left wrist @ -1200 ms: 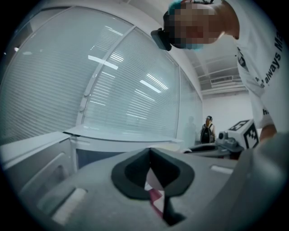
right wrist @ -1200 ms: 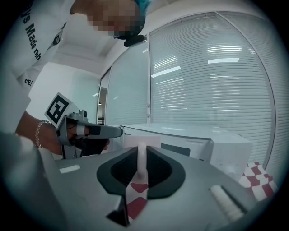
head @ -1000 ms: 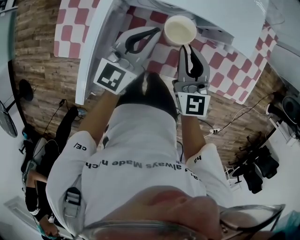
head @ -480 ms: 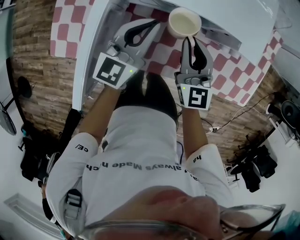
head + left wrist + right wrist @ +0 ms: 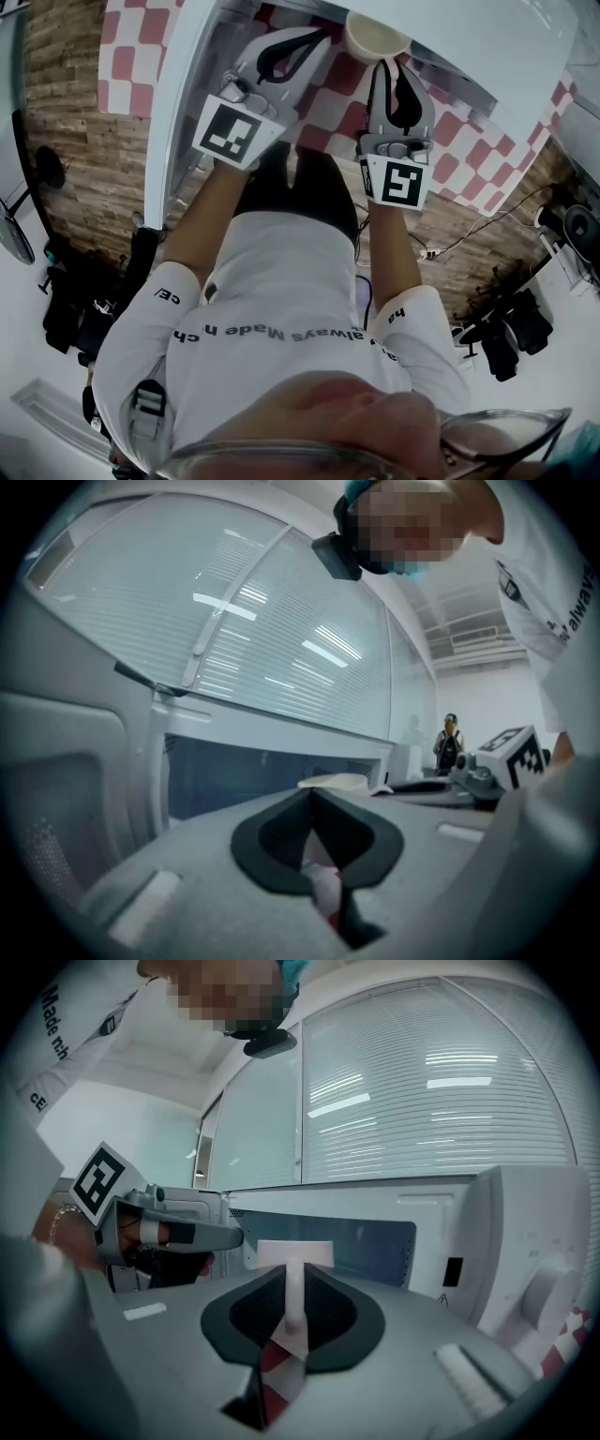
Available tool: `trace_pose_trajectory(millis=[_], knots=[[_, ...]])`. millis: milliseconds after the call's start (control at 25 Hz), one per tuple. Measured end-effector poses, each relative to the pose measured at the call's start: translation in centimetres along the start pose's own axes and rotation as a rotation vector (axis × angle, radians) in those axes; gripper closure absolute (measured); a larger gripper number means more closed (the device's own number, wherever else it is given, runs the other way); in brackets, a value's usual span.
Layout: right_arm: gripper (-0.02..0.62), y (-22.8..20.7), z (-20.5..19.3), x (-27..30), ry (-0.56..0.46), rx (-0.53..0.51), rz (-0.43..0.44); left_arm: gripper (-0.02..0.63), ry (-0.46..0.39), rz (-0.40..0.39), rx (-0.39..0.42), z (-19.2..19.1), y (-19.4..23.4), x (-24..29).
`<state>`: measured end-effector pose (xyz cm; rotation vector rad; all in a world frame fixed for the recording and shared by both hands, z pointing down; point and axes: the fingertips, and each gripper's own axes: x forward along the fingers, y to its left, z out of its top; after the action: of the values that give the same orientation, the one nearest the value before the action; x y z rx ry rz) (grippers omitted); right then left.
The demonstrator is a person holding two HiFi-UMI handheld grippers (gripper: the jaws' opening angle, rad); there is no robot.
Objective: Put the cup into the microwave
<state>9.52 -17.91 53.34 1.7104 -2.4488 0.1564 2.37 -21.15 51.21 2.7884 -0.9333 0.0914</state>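
Observation:
A white cup (image 5: 373,36) hangs at the mouth of the white microwave (image 5: 487,37), partly hidden under its top edge. My right gripper (image 5: 389,64) is shut on the cup's handle. In the right gripper view the cup (image 5: 294,1253) sits just past the jaws, in front of the dark cavity (image 5: 366,1246). My left gripper (image 5: 319,39) is shut with nothing in it, to the left of the cup beside the open door (image 5: 178,103). From the left gripper view the cup (image 5: 333,782) shows beyond the closed jaws, with the cavity (image 5: 244,771) behind it.
The microwave stands on a red-and-white checked cloth (image 5: 136,56) over a wood-pattern surface (image 5: 84,178). Its control panel with a knob (image 5: 544,1288) lies right of the cavity. The door's inner face (image 5: 56,789) is close on the left. A person (image 5: 450,742) stands far off.
Both grippers have moved forward toward the microwave. The cup has gone with the right gripper and is now partly under the microwave's top edge.

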Motion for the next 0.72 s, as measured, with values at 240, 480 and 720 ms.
trace_pose_trajectory(millis=[240,480,720], knots=[[0.554,-0.6,-0.4,1.8,-0.014,-0.011,-0.010,0.601,-0.001,0.012,-0.009,-0.7,0.9,1.3],[0.554,-1.1,-0.9,3.4,-0.020,-0.011,-0.013,0.602,0.001,0.013,0.009,-1.2,1.5,2.8],[0.554,-2.0,-1.4,4.6,-0.021,-0.001,-0.025,0.601,0.010,0.015,0.011,-2.1,2.1,3.8]])
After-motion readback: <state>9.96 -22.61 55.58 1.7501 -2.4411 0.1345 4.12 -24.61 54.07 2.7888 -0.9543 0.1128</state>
